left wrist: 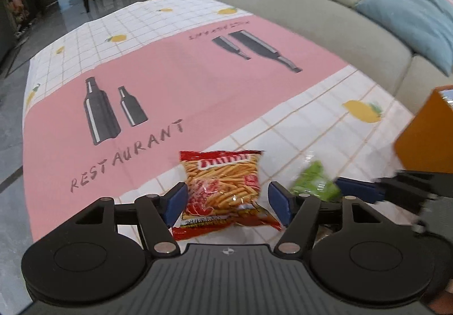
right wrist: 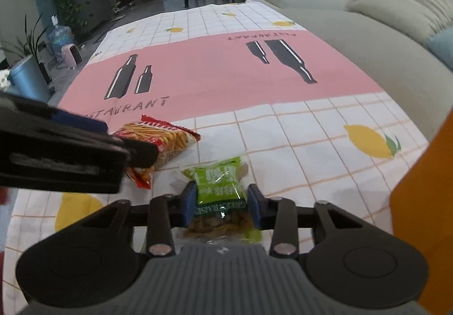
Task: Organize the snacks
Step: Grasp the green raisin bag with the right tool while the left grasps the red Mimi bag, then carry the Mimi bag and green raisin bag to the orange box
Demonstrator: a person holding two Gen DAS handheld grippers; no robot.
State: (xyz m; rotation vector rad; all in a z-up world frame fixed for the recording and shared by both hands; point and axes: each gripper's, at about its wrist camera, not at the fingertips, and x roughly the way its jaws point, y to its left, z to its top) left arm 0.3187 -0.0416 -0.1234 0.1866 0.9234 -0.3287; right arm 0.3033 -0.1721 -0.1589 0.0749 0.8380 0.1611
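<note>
Left gripper [left wrist: 228, 198] jaws stand apart astride the red snack bag [left wrist: 223, 190] on the desk [left wrist: 175, 82], right gripper [right wrist: 222, 206] jaws likewise flank the green raisin packet [right wrist: 219, 183]; each should close squarely mid-packet, avoiding slippery crimped edges.

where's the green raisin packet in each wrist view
Left wrist view: the green raisin packet sits low and right of centre, blurred, just right of the left gripper, which straddles the red snack bag.
Right wrist view: low centre, between the fingers of the right gripper, with the red bag to its left.
Shared landmark: the orange box at the right edge of both views.
</note>
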